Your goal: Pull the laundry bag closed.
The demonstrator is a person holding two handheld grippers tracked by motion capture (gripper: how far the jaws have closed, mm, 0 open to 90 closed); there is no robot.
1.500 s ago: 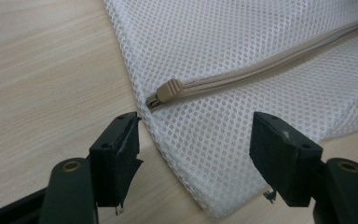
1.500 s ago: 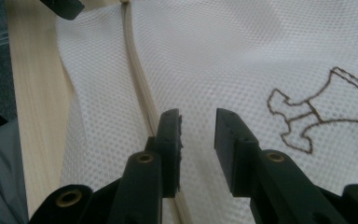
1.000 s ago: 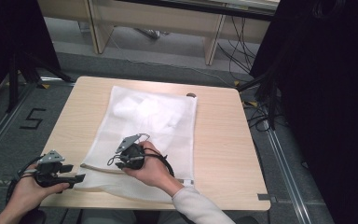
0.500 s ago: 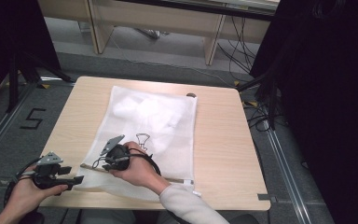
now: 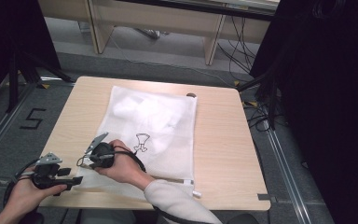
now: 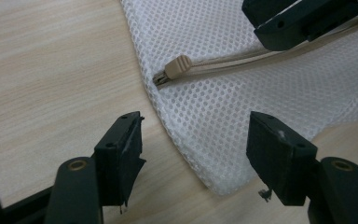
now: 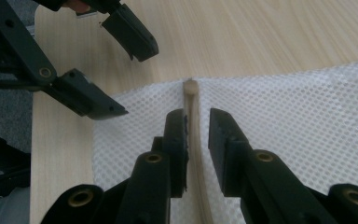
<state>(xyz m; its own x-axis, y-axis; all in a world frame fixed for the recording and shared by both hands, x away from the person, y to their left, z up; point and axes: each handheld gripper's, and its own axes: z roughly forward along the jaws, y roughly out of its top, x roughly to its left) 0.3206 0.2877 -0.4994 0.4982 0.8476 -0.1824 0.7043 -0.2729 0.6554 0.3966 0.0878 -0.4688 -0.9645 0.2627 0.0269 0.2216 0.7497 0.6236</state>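
My right tool [image 7: 196, 126], jaws just closing, straddles the mesh bag's [image 5: 158, 121] zipper [image 7: 193, 135], seemingly not pinching; left tool [image 6: 196, 154] apart.

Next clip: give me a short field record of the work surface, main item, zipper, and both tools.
surface: wooden table
item: white mesh bag, lying flat
zipper pull: beige, at the bag's near-left corner
left tool: open, jaws astride the bag's corner, not touching
right tool: jaws have just been closing, zipper track between them, pads not pressing
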